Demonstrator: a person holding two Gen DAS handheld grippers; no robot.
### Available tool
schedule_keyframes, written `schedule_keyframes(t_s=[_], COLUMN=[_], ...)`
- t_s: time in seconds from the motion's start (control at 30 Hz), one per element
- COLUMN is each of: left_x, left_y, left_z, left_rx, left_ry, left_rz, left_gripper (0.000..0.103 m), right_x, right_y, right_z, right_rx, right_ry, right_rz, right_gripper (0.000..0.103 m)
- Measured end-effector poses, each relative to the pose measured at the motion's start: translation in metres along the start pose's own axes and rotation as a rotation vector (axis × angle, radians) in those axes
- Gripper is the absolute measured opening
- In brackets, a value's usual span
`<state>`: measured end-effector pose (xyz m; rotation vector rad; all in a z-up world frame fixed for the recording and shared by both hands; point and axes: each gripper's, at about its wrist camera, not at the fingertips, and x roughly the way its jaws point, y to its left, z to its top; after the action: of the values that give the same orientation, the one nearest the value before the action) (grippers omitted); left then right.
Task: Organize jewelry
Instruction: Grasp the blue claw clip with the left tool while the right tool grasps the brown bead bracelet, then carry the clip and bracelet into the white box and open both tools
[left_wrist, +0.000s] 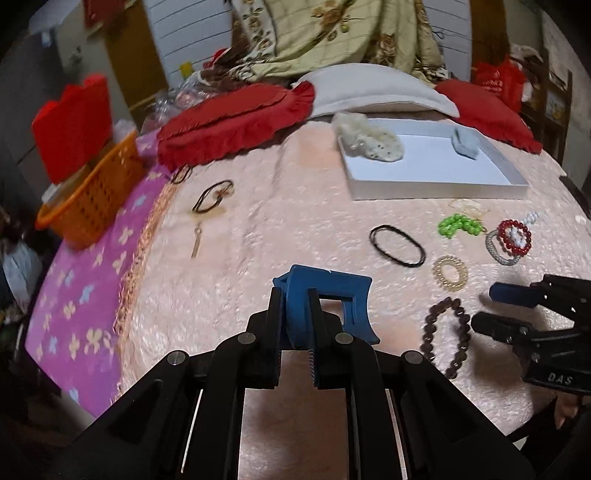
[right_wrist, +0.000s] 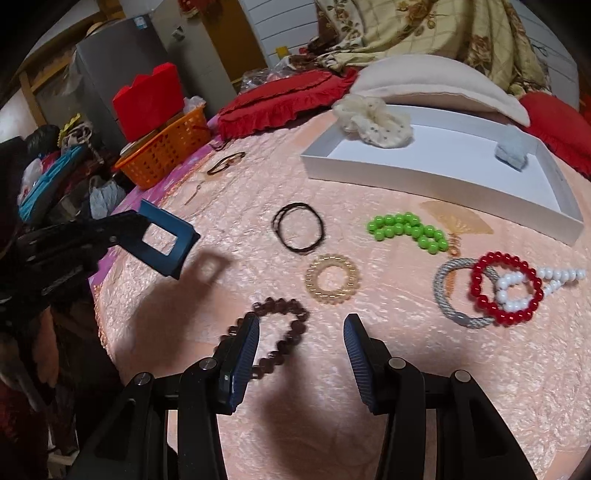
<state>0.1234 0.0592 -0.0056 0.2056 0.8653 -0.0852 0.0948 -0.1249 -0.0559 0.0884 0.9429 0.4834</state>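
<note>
My left gripper (left_wrist: 295, 306) is shut on a blue hair claw clip (left_wrist: 332, 299) and holds it above the pink bedspread; the clip also shows in the right wrist view (right_wrist: 166, 240). My right gripper (right_wrist: 301, 325) is open and empty, low over a brown bead bracelet (right_wrist: 291, 332). Around it lie a gold coil ring (right_wrist: 331, 278), a black hair tie (right_wrist: 299, 230), a green bead bracelet (right_wrist: 406, 227), a red bead bracelet (right_wrist: 506, 288) and a grey rope bracelet (right_wrist: 454, 302). A white tray (right_wrist: 424, 181) holds a cream scrunchie (right_wrist: 373, 122) and a pale blue scrunchie (right_wrist: 511, 151).
An orange basket (left_wrist: 92, 195) with a red box stands at the bed's left edge. Red cushions (left_wrist: 236, 122) and a white pillow (left_wrist: 373, 92) lie behind the tray. A dark hair tie with a gold pendant (left_wrist: 212, 199) lies at the left.
</note>
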Motion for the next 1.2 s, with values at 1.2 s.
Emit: schedule_keyframes(t_s=[1.2], left_x=[-0.012], left_y=[-0.031], left_z=[0.074], left_rx=[-0.045], left_ry=[-0.075], left_rz=[-0.227], left_gripper=[0.01], right_x=[-0.085], right_y=[-0.073], right_z=[0.093], right_rx=[0.101], right_ry=[-0.22], right_rz=[-0.233], right_gripper=[0.009])
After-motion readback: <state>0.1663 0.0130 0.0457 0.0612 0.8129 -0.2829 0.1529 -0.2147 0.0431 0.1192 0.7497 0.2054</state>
